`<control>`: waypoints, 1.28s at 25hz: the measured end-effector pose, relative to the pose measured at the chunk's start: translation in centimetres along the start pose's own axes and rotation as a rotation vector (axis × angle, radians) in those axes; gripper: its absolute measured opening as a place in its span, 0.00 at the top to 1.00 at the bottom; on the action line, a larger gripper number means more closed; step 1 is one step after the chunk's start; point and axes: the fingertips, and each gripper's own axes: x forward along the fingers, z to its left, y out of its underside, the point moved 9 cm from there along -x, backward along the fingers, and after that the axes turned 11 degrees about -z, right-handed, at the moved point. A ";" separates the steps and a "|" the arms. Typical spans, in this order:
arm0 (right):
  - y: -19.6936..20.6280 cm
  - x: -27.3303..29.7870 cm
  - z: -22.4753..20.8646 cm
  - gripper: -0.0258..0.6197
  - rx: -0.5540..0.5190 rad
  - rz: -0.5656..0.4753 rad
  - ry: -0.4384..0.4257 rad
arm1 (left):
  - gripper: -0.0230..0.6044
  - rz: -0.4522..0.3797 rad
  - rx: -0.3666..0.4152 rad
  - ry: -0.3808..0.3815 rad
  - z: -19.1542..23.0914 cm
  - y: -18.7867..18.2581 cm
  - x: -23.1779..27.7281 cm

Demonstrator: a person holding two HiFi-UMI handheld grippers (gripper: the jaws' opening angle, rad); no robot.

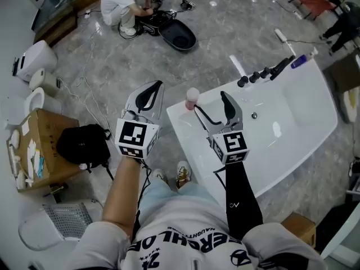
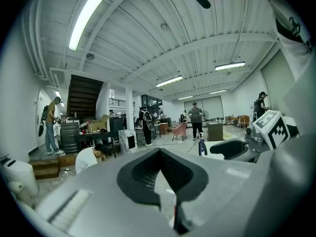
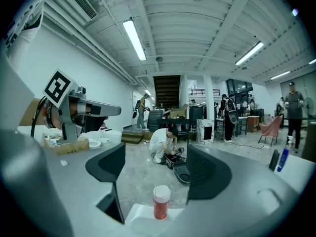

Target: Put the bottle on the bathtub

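On the bathtub [image 1: 304,94] corner stands a white-capped red bottle [image 1: 192,99], right hand-held gripper [image 1: 211,102] spread.

Lettered shirt [image 1: 185,245], black sleeve [image 1: 243,198], grey right gripper [image 1: 211,103]

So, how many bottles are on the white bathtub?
2. A small red bottle with a white cap stands on the white bathtub's near corner; a blue bottle is at the far end, beside the black taps. Others may be hidden.
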 end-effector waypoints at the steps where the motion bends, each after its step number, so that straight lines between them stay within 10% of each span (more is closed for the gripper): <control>1: -0.5 -0.1 0.1 0.32 0.004 0.000 -0.008 | 0.96 0.002 0.006 -0.004 0.0 -0.5 -0.3; 32: -8.8 -2.9 0.4 0.33 -0.078 -0.095 -0.053 | 0.96 -0.039 0.040 0.036 -2.6 -6.2 -2.6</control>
